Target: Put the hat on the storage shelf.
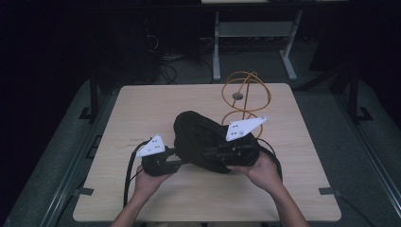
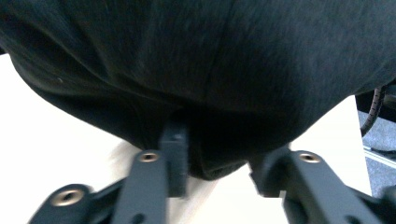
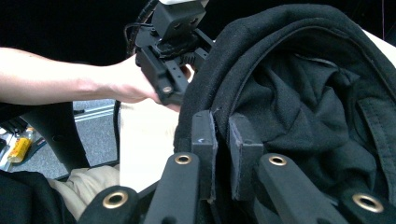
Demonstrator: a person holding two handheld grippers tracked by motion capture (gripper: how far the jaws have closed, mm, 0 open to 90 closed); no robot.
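Two grippers hold a black cloth cap [image 1: 201, 139] above the worktop [image 1: 142, 109], beside an orange wire stand [image 1: 243, 94]. Left gripper [image 2: 217, 165]: fingers [image 2: 175, 154] spread, cap bulging between them, grip uncertain. Right gripper [image 3: 223, 144]: fingers [image 3: 203, 140] pinched on the cap's rim, probably holding its opening wide.

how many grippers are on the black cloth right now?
2. The left gripper has the black cloth at its left edge. The right gripper pinches the cloth's rim on the right side, near the orange wire stand.
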